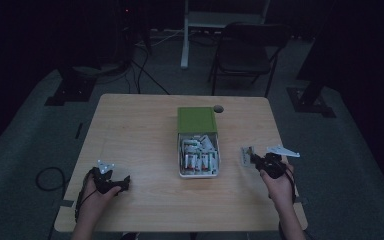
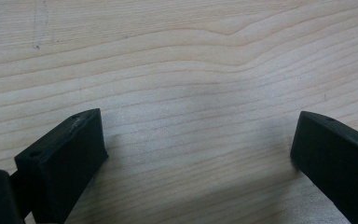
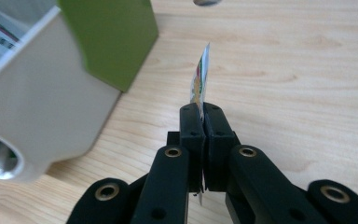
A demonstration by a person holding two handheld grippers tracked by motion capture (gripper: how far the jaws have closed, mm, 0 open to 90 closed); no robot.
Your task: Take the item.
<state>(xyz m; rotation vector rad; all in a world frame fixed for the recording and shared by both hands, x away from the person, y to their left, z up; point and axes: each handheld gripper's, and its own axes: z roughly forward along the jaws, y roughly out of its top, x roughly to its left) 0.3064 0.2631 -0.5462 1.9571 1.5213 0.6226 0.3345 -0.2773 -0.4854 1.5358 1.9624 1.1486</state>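
Currently the right tool (image 3: 200,112) has its jaws pressed together on a thin flat packet (image 3: 200,77), held edge-up above the wooden surface (image 1: 140,130), just right of the white box (image 1: 198,172) of small packets with its green lid (image 1: 196,120) slid toward the far end. Left tool (image 1: 111,181) rests at the near-left part of the surface, well apart from the box; in the left gripper view its jaws are spread wide with bare wood between them. From the high view, the held packet (image 1: 245,156) sits between the box and the right hand (image 1: 279,187).
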